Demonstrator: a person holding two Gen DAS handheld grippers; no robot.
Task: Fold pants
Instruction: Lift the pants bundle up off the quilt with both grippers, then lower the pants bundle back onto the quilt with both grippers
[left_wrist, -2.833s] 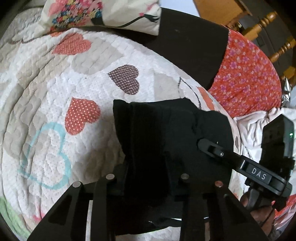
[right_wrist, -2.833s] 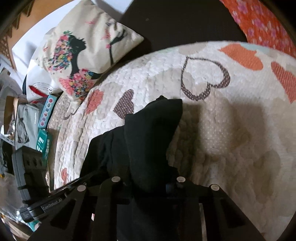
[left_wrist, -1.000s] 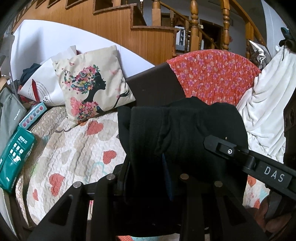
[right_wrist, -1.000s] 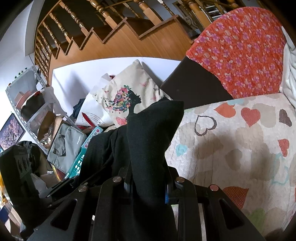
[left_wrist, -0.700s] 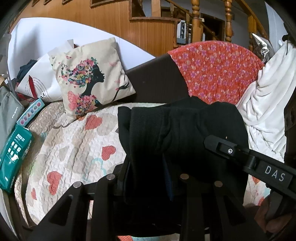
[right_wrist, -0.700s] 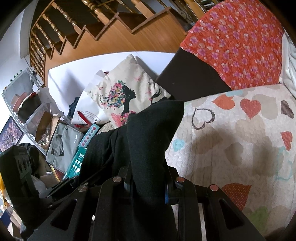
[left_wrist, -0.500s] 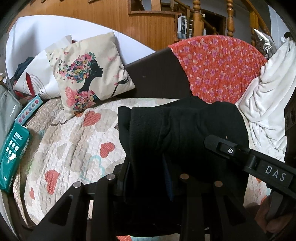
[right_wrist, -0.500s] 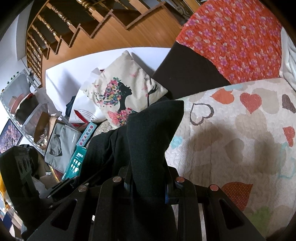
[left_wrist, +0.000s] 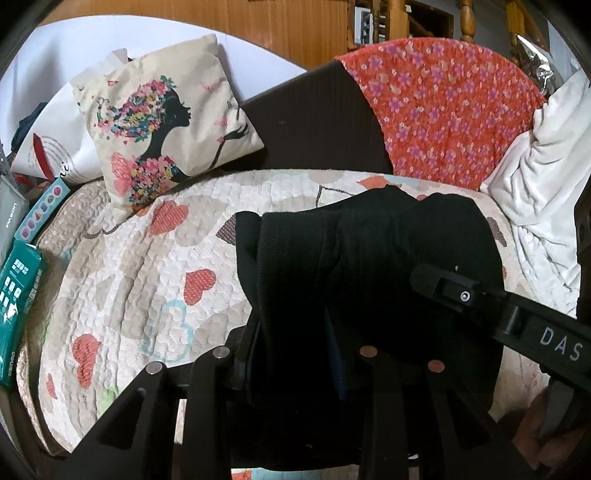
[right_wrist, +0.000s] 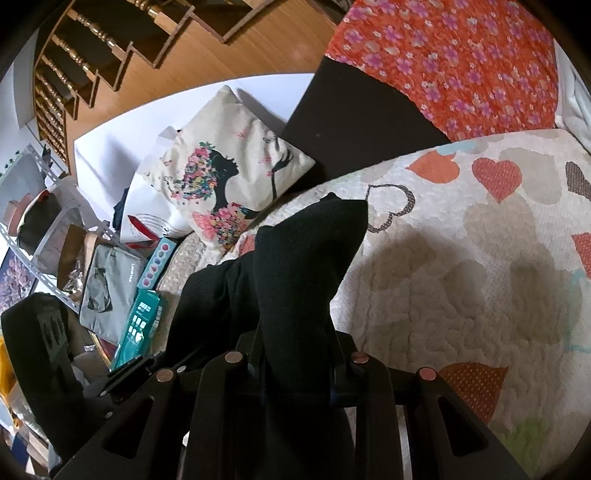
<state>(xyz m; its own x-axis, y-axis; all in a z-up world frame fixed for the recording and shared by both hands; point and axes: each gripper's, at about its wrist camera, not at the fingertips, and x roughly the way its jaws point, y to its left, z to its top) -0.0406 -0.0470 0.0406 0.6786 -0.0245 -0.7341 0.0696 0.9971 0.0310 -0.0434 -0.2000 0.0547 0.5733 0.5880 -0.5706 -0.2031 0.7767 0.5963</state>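
The black pants (left_wrist: 354, 273) are held up above the heart-print quilt (left_wrist: 147, 266). My left gripper (left_wrist: 295, 354) is shut on a bunched edge of the pants, which drape over its fingers. My right gripper (right_wrist: 295, 354) is shut on another part of the black pants (right_wrist: 303, 266), with a fold standing up between its fingers. The right gripper's arm (left_wrist: 517, 321) shows in the left wrist view, close on the right. The left gripper's body (right_wrist: 40, 354) shows at the lower left of the right wrist view.
A cushion with a woman's floral silhouette (left_wrist: 162, 110) leans at the back left. A red floral cover (left_wrist: 443, 110) and a white blanket (left_wrist: 546, 184) lie at the back right. Green boxes (left_wrist: 14, 310) and a grey bag (right_wrist: 110, 288) sit left of the quilt.
Both grippers have tilted down toward the quilt with the pants still held. The staircase has slid out of view and more of the quilt shows.
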